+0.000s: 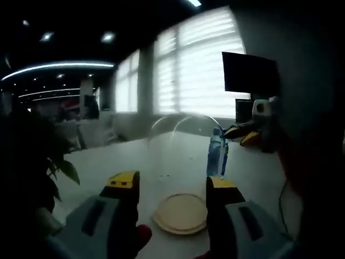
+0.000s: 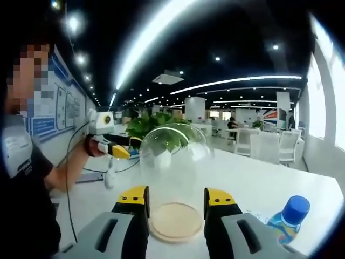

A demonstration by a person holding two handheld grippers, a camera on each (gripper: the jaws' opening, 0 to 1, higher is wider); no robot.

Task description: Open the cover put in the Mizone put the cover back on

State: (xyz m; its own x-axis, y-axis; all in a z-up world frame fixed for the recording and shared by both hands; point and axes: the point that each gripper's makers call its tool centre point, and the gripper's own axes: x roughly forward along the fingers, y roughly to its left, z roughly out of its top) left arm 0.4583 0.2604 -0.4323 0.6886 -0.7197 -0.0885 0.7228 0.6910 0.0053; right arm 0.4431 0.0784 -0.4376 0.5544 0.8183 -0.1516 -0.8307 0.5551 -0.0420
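Both tongs (image 1: 168, 186) (image 2: 176, 197) parted, empty, facing glass cover (image 2: 173, 162)

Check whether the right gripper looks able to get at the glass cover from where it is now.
Probably yes. In the right gripper view, the right gripper is open and aimed at the glass cover on its wooden base, with nothing between them. The Mizone bottle lies off to the side.
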